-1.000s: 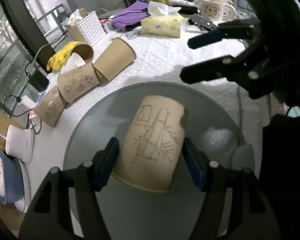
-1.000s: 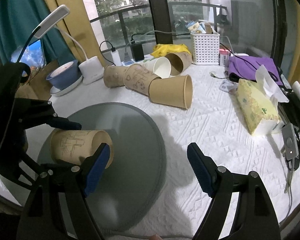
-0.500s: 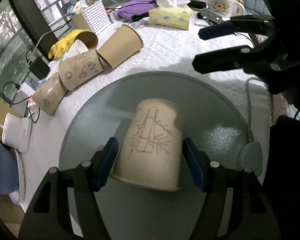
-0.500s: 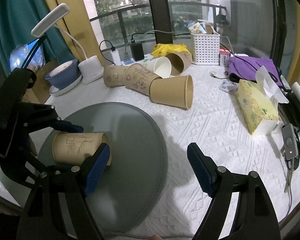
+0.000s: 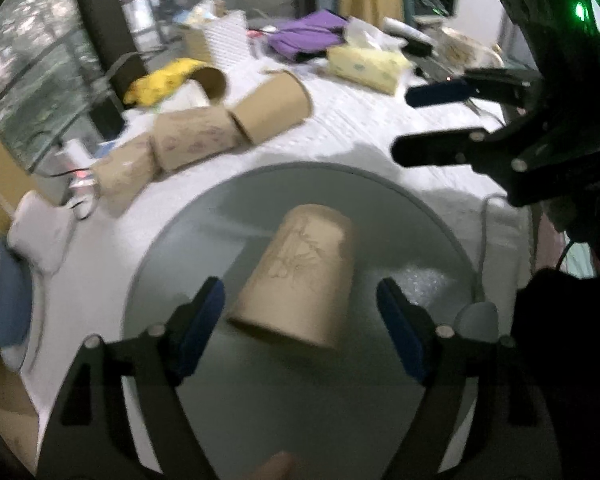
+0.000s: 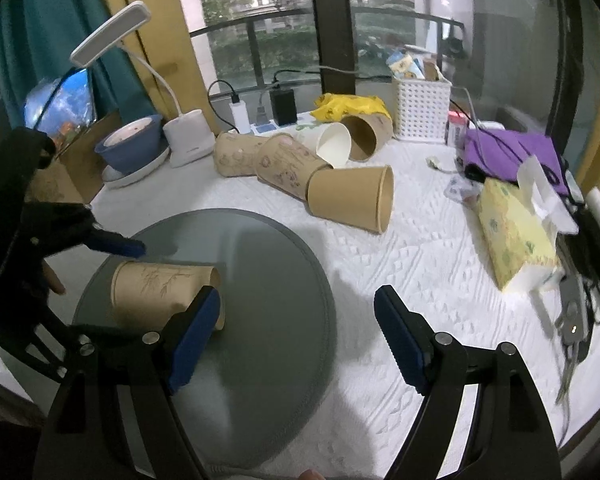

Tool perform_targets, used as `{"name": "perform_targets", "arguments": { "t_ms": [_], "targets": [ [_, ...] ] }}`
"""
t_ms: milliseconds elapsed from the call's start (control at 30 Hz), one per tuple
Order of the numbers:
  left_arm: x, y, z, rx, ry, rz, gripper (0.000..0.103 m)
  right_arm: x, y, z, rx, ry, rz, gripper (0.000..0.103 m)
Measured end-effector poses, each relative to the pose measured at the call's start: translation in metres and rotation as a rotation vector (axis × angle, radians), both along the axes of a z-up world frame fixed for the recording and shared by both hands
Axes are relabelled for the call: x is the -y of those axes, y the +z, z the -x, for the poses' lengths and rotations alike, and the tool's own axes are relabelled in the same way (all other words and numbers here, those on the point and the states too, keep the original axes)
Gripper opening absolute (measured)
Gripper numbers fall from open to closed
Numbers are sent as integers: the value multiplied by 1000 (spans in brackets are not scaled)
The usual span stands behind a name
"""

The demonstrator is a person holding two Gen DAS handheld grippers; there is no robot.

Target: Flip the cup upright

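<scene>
Honestly there's nothing here you can actually read, no words, brand names or numbers anywhere in either view. The cup (image 5: 300, 276) on the grey mat (image 6: 268, 280) only has a line sketch on its side that looks like bamboo stalks and leaves, not lettering, and the other cups (image 6: 284, 168) lying further back just carry little doodles. The tissue box (image 6: 512, 236) has small printed marks and the packets in the white basket (image 6: 420, 112) have some print too, but it's all too small and blurry to make out.
</scene>
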State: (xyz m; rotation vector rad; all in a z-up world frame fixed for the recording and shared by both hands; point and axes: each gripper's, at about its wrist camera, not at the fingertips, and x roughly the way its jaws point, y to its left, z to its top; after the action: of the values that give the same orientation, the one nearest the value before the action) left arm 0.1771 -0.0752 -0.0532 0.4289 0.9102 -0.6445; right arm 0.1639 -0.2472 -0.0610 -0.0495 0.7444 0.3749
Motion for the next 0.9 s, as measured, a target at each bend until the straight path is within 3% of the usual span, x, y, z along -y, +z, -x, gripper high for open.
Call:
{"name": "perform_targets", "arguments": {
  "t_ms": [200, 433, 733, 900],
  "targets": [
    [-38, 17, 18, 31, 136, 112, 91, -21, 17, -8, 20, 185, 60, 82],
    [-92, 16, 56, 54, 367, 251, 91, -78, 27, -18, 9, 500, 277, 82],
    [-145, -3, 87, 47, 651, 379, 91, -135, 7, -21, -91, 769, 532, 82],
    [-147, -18, 98, 8, 701, 428, 91, -155, -4, -28, -153, 864, 613, 82]
  ]
}}
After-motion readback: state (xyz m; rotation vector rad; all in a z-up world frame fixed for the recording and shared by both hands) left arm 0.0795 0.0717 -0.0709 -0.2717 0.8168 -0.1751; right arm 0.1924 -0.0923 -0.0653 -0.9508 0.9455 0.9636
